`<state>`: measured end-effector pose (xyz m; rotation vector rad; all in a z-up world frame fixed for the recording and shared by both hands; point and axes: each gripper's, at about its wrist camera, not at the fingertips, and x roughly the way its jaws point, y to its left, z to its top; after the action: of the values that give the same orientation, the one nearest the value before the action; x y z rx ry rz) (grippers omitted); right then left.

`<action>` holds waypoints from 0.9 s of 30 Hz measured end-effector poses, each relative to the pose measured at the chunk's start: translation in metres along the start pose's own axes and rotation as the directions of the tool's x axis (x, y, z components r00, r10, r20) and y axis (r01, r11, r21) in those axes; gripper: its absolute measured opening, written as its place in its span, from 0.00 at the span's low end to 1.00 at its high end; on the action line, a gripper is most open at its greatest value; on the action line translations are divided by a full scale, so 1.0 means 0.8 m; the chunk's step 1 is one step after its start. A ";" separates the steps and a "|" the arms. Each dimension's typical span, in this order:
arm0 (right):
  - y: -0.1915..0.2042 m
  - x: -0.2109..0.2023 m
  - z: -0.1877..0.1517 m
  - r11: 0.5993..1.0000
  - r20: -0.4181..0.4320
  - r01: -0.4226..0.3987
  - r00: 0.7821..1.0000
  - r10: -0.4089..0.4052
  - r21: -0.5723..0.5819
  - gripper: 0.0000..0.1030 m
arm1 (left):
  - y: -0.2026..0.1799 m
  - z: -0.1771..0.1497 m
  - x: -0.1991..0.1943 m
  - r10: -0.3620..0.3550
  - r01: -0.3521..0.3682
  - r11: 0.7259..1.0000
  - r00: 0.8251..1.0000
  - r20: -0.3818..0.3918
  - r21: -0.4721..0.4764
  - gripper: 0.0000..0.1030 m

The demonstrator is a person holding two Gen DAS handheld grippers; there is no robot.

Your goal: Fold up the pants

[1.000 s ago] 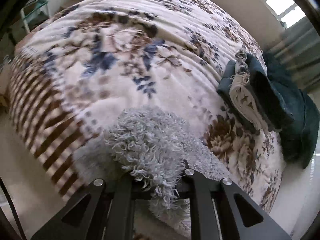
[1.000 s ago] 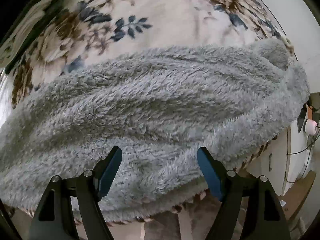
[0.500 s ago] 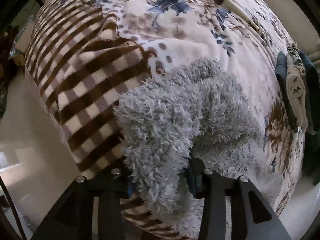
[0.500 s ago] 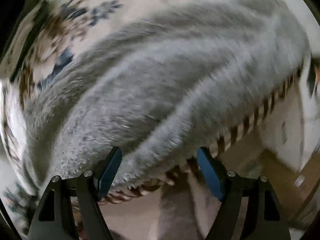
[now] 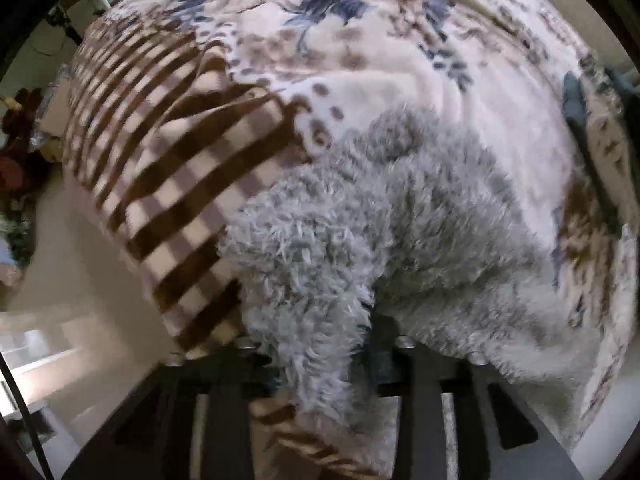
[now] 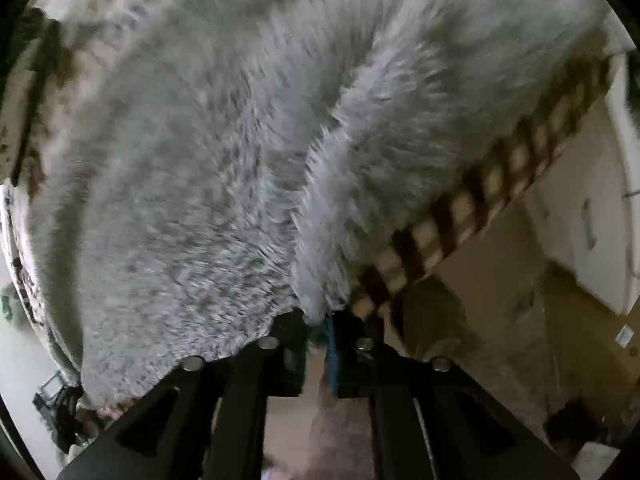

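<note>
On the left, the grey fleece pants (image 5: 360, 248) are seen lying on the bed (image 5: 500, 92), on a blanket (image 5: 172, 184) patterned with flowers and brown checks, close to the bed's near edge. A thick bunch of the fleece is clamped between the fingers of the left tongs (image 5: 320, 360), and some of it hangs down over them. The rest of the garment spreads away to the right across the blanket. At the far right edge of this view a dark teal pile of cloth (image 5: 576, 112) is seen on the bed, well apart from the pants.

In the right wrist view, the pants (image 6: 192, 168) fill most of the frame and are blurred. The right tongs (image 6: 320, 320) are closed on a raised ridge of fleece at the garment's edge, with almost no gap left between the fingers. Beyond that edge the checked border of the blanket (image 6: 500, 168) is seen, and below it the floor (image 6: 500, 288).

The step in hand is judged to be the gathering of one edge of the pants with both tongs, before any fold is made. For the next move, both grips are probably to be lifted together and carried across the garment, so that one half is laid onto the other. Even height is called for, since the thick fleece may slip or bunch.
</note>
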<state>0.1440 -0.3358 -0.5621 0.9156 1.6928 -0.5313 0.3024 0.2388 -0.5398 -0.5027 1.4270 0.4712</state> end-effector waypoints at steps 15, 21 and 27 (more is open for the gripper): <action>-0.166 -0.195 0.055 0.967 0.361 -0.098 0.932 0.006 0.236 0.68 | -0.231 -0.176 -0.115 0.080 -0.143 0.860 0.986 0.148 0.490 0.95; -0.241 -0.219 0.160 0.926 0.389 -0.082 0.918 -0.074 0.369 0.68 | -0.408 -0.296 -0.076 0.054 -0.232 0.629 0.965 0.256 0.742 0.95; -0.187 -0.142 0.241 0.950 0.217 0.155 0.952 -0.217 0.269 0.66 | -0.497 -0.365 -0.035 0.041 -0.264 0.477 0.960 0.279 0.838 0.95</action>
<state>0.1540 -0.6027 -0.5302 0.8303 1.5164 -0.9649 0.2980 -0.2546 -0.5160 0.5251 1.2942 -0.1187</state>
